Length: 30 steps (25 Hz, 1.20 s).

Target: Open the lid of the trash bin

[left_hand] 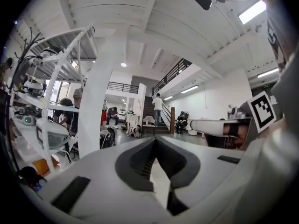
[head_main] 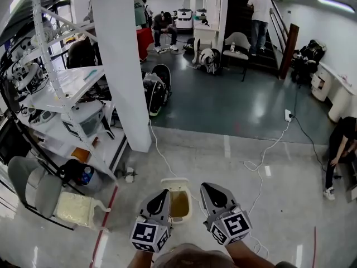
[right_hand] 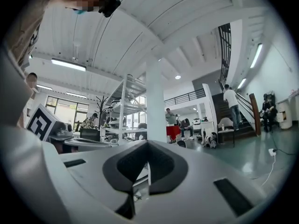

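A small cream trash bin [head_main: 178, 203] stands on the pale floor right in front of me, its top showing a yellow-brown surface; whether that is a lid or the inside, I cannot tell. My left gripper [head_main: 163, 194] hangs above the bin's left side and my right gripper [head_main: 206, 187] above its right side, both apart from it. Both are shut with nothing held. The left gripper view shows its jaws [left_hand: 155, 141] meeting at the tips and pointing level into the room. In the right gripper view the jaws [right_hand: 147, 144] likewise touch. Neither gripper view shows the bin.
A white pillar [head_main: 120, 66] rises ahead on the left beside a loaded white shelving rack [head_main: 61, 94]. A grey chair [head_main: 33, 190] stands at the lower left. A white cable [head_main: 257, 166] snakes over the floor to the right. A person [head_main: 340, 149] crouches at the far right.
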{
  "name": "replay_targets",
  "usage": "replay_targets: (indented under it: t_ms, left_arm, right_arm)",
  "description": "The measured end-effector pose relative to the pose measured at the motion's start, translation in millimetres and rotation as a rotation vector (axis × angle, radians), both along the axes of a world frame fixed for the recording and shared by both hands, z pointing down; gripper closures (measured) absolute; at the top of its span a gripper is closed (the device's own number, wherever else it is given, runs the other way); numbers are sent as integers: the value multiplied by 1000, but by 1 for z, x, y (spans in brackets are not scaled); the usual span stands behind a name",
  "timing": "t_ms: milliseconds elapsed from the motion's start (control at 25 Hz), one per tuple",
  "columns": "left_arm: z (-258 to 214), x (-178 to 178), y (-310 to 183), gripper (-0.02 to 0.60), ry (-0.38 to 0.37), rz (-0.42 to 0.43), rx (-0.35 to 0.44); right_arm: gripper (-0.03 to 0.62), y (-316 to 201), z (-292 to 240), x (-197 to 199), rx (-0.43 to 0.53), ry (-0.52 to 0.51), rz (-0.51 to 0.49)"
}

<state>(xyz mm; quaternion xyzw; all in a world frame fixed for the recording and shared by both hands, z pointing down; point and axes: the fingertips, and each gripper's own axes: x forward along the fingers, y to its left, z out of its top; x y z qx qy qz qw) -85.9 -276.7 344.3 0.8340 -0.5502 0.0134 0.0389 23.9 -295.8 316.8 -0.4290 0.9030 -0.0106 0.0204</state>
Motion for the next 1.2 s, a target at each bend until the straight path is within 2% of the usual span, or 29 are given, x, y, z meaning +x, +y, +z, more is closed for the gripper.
replay_targets:
  t_ms: [760, 1200]
  left_arm:
    - [1, 4, -5, 594, -27, 9, -14]
    - [12, 24, -7, 594, -43, 11, -32]
  right_arm:
    - [563, -12, 4, 3, -13, 6, -22]
    - [563, -14, 19, 20, -32, -7, -42]
